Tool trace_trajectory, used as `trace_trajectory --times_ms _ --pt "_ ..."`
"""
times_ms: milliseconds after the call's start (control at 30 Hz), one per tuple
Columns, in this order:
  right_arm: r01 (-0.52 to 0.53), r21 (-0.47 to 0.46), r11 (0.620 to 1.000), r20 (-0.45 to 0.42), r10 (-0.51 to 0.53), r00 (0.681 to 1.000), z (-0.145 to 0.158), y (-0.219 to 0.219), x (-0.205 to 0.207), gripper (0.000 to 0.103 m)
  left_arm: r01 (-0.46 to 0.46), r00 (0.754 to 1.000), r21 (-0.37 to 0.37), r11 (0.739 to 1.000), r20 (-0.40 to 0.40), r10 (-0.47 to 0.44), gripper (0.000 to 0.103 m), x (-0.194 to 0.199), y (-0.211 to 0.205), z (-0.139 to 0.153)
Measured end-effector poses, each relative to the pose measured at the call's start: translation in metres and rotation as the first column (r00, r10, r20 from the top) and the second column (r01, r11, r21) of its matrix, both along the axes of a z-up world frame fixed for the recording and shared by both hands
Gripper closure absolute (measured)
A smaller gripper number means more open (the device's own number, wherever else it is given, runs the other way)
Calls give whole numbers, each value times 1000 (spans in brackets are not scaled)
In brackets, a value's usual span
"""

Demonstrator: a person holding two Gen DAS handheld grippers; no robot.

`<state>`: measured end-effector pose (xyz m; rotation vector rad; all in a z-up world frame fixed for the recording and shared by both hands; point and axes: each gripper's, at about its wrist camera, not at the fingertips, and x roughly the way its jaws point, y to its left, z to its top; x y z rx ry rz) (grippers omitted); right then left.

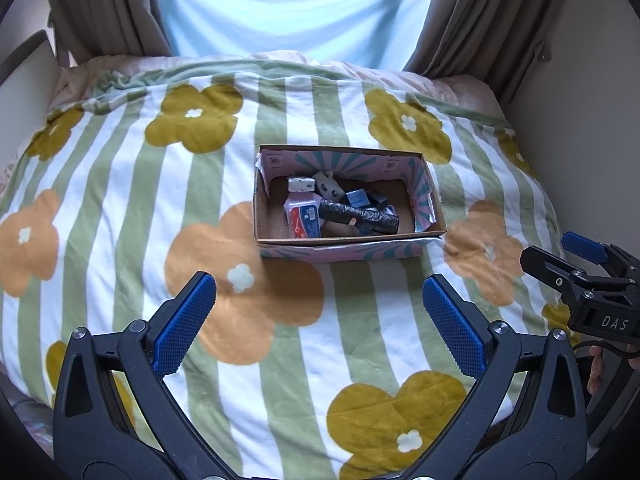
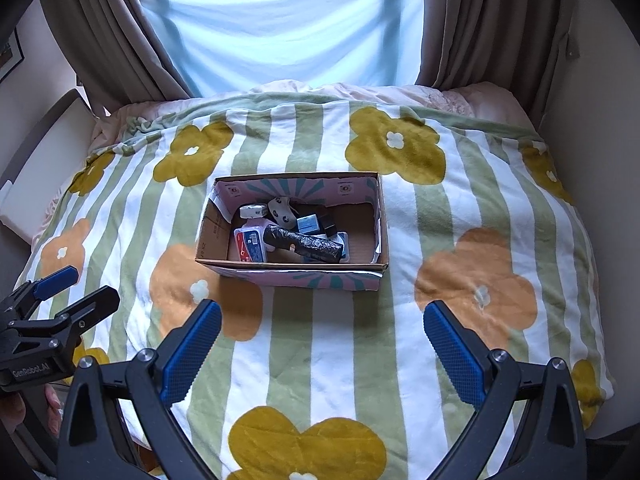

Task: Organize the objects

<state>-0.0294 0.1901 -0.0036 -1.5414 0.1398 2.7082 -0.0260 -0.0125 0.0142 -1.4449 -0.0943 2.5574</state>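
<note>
An open cardboard box [image 1: 340,246] [image 2: 296,274] with a pink and teal print sits on the flowered blanket. Inside lie a black wrapped roll [image 1: 358,216] [image 2: 306,242], a red and white packet [image 1: 302,220] [image 2: 250,244], a small white block [image 1: 301,184] [image 2: 253,211], a white spotted piece [image 1: 327,186] [image 2: 281,208] and small dark boxes [image 1: 366,198] [image 2: 312,224]. My left gripper [image 1: 320,294] [image 2: 74,282] hovers open in front of the box, nothing between its blue pads. My right gripper [image 2: 322,320] [image 1: 554,250] is open too, to the right and equally near.
The striped blanket [image 1: 120,184] [image 2: 460,216] with yellow and orange flowers covers a bed. Brown curtains [image 1: 100,4] [image 2: 480,16] and a bright window stand behind it. A pale wall [image 1: 572,92] runs along the right and a white panel [image 2: 48,144] along the left.
</note>
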Motion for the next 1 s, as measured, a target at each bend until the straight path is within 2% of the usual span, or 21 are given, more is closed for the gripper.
trace_trajectory --times_ms 1000 --pt "4 4 1000 -4 -4 1000 6 3 0 2 -4 1000 -5 1000 4 4 0 3 4 -1"
